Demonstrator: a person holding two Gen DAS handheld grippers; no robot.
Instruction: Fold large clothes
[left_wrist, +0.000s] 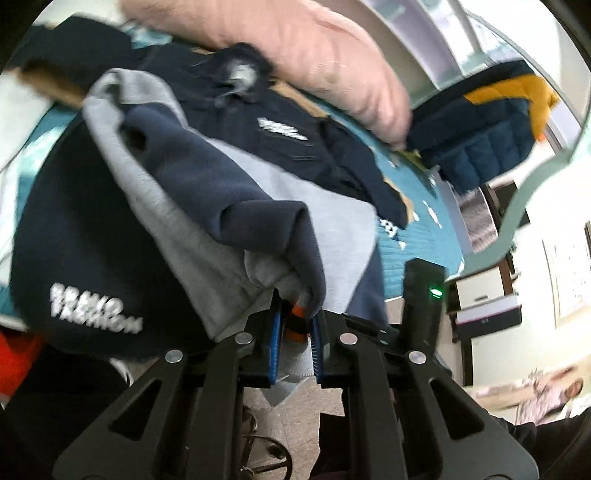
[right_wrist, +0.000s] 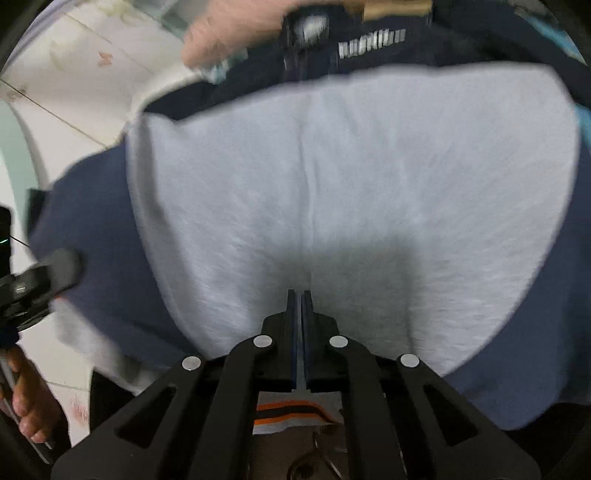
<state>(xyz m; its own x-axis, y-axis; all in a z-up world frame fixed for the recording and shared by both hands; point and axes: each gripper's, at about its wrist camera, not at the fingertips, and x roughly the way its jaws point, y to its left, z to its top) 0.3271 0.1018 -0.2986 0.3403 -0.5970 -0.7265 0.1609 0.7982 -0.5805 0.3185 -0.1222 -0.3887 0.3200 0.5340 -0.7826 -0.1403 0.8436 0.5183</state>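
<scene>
Both jaws clamp the grey-and-navy sweatshirt (right_wrist: 351, 177) hem — left gripper (left_wrist: 297, 332), right gripper (right_wrist: 300, 332).

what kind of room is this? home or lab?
Looks like a home bedroom, though I can't be sure. The clothes lie on a teal quilted bedspread with a pink pillow at its far side, and more garments are piled there, such as a blue and yellow padded jacket. Tiled floor beyond.

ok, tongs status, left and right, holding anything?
Left tongs: shut on the grey and navy sweatshirt, gripping its bunched hem.
Right tongs: shut on the same sweatshirt, pinching its grey panel.
</scene>
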